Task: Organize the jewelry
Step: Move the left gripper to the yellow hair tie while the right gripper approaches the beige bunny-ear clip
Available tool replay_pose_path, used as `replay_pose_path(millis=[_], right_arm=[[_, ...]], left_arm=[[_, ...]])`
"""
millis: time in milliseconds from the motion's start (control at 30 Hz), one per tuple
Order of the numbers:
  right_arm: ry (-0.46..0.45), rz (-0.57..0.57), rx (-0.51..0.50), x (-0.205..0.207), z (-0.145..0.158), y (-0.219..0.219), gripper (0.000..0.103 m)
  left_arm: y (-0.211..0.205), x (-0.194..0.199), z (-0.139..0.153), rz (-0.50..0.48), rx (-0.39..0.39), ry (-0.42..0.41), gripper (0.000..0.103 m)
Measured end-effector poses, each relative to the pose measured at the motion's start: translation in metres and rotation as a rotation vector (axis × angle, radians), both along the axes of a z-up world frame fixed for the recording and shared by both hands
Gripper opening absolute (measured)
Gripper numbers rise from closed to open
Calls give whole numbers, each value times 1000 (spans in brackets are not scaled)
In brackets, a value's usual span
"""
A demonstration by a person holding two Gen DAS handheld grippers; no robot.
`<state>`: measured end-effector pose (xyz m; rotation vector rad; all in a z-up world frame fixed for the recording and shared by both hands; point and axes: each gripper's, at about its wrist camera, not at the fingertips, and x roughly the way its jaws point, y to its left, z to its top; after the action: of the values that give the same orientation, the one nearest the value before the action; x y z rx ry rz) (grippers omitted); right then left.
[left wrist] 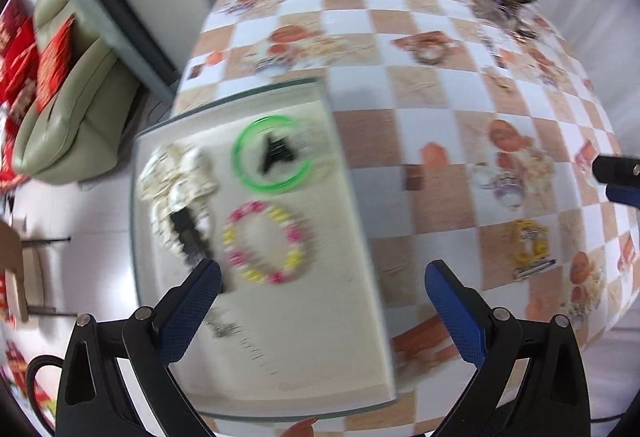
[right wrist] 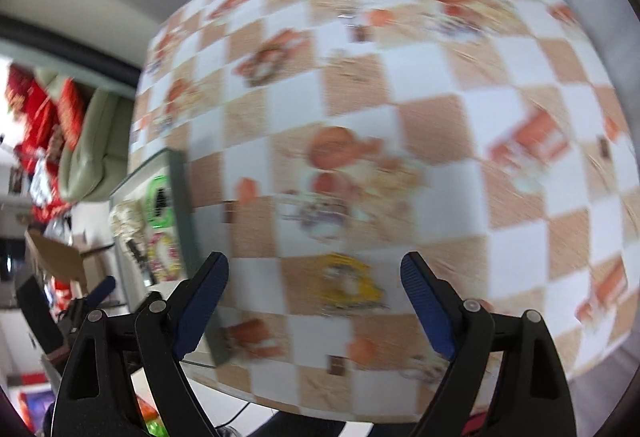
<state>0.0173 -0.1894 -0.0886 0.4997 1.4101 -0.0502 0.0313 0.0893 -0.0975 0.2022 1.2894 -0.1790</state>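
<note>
The left wrist view looks almost straight down onto the pale tray [left wrist: 320, 317] at the near-left corner of the checked bench [left wrist: 400, 133], and its load reads clearly there: a green bangle [left wrist: 240, 167] with a black clip [left wrist: 276, 153] inside its ring, a cream scrunchie [left wrist: 176, 173] left of the bangle, a pink-and-yellow bead bracelet [left wrist: 264, 241] below the bangle, and a black hair clip [left wrist: 190, 241] left of that bracelet. The right wrist view shows the same tray [right wrist: 182, 205] only as a blurred sliver at its left edge, its contents squeezed and hard to tell apart.

A yellow bracelet [left wrist: 528, 241] lies on the bare bench well right of the tray. In the right wrist view that yellow bracelet [right wrist: 350, 285] sits between the two blue pads, further along the bench than the tips, untouched. A dark heap of jewelry [left wrist: 504, 5] rests at the bench's far right corner, well away from the tray.

The left gripper [left wrist: 322, 277] hangs over the tray with its jaws spread wide; the bead bracelet lies just beyond the left pad, and nothing is pinched. The right gripper [right wrist: 314, 269] hangs over the bench right of the tray, its jaws also parted wide and empty. Its tip [left wrist: 616, 173] pokes in at the right edge of the left wrist view.
</note>
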Motion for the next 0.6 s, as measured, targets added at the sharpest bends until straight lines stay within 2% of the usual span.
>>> replay_pose_path(millis=[300,600], right_arm=[[43,-81,-23,-22,-8,-50,90],[31,-34,-57,6,-5,-70,90]], left_arm=[[-66,-5,-4,-118,-21,24,103],[-106,-8,-31,-149,-68,105,103]])
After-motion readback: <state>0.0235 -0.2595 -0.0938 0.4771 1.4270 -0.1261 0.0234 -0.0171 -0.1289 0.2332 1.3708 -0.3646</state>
